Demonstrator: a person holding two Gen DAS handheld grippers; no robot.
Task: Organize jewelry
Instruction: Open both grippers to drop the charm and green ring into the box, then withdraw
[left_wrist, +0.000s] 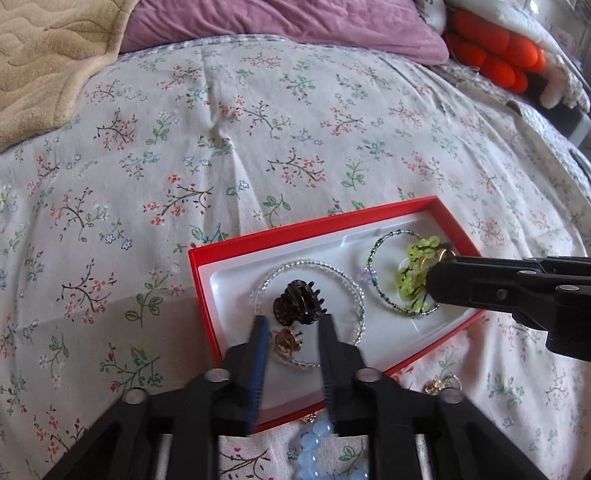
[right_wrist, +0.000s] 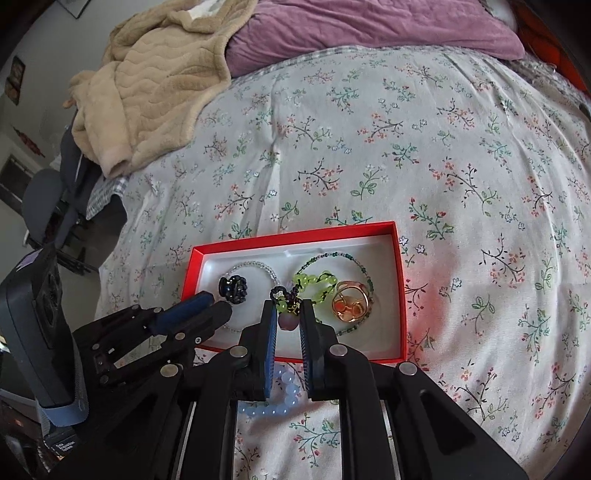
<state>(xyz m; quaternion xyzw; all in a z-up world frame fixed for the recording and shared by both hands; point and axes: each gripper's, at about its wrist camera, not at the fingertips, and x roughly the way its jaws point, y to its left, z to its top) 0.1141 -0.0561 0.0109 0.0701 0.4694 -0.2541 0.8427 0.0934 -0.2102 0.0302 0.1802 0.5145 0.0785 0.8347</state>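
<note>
A red box (left_wrist: 236, 243) with a white liner lies on the flowered bedspread; it also shows in the right wrist view (right_wrist: 400, 291). Inside are a dark hair claw (left_wrist: 298, 302), a small gold clip (left_wrist: 287, 341), a clear bead bracelet (left_wrist: 314, 264), a green-blue bead bracelet (left_wrist: 373, 251) and a green bead piece (right_wrist: 314, 280). A gold ring cluster (right_wrist: 351, 301) lies at the box's right. My left gripper (left_wrist: 293, 321) is open over the box, above the gold clip. My right gripper (right_wrist: 289, 306) hangs over the box, with the green piece's pink charm (right_wrist: 287, 322) between its fingers.
A pale blue bead bracelet (right_wrist: 280, 397) lies on the bedspread in front of the box; it also shows in the left wrist view (left_wrist: 321, 450). A small gold item (left_wrist: 439, 384) lies right of it. A beige blanket (right_wrist: 155, 74) and purple pillow (right_wrist: 369, 26) lie behind.
</note>
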